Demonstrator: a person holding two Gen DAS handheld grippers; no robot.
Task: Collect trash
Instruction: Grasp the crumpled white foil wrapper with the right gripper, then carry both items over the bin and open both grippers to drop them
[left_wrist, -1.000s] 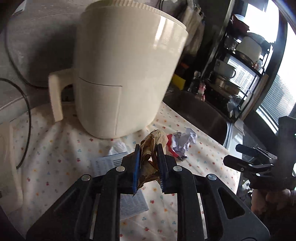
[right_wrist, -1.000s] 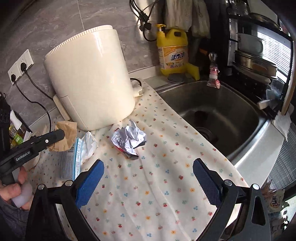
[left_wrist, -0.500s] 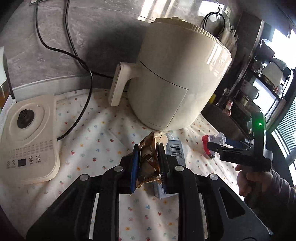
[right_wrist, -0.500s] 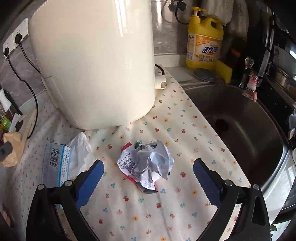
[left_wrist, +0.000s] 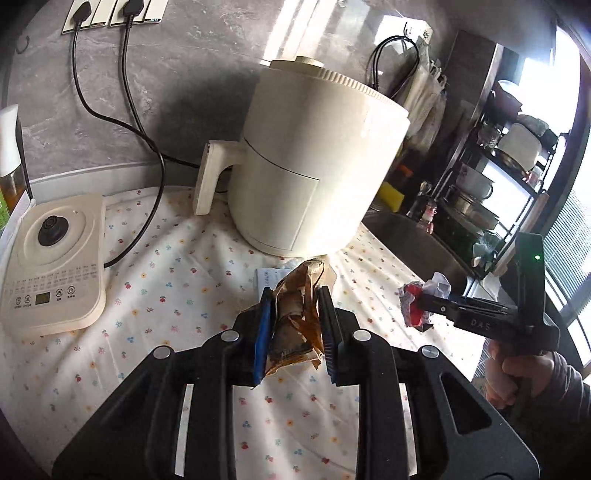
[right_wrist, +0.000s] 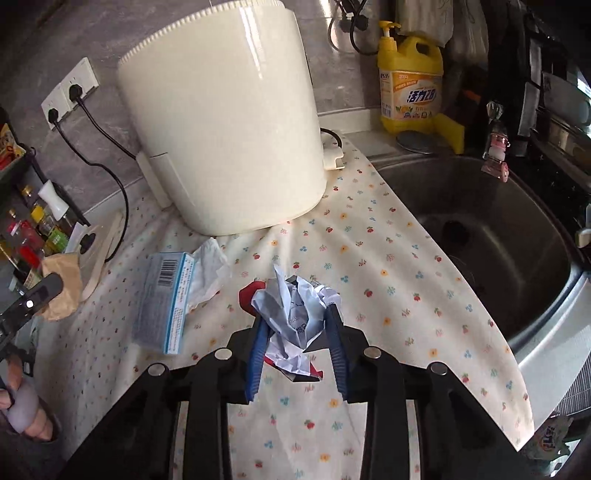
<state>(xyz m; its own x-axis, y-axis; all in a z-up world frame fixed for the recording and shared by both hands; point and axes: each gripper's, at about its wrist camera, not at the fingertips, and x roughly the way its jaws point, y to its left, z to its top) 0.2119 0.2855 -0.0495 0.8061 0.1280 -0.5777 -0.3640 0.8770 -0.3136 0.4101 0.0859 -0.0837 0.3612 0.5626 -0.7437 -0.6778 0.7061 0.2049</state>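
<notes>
Left tool (left_wrist: 295, 325) clamped on brown wrapper (left_wrist: 297, 317), above the bench (left_wrist: 166, 280). Right tool (right_wrist: 297, 345) clamped on crumpled white paper (right_wrist: 295, 317), at 6 o'clock from air fryer (right_wrist: 225, 122).

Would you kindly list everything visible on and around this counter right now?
Brown paper wad: 1, brown, in left gripper.
Crumpled wrapper: 1, white and red, in right gripper.
Tissue pack: 1, blue, flat on cloth.
Air fryer: 1, cream, on cloth at back.
Kettle base: 1, cream, far left.
Floral cloth: 1, white, covering counter.
Detergent bottle: 1, yellow, behind sink.
Sink: 1, steel, right.
Left gripper: black, shut.
Right gripper: black, shut.
</notes>
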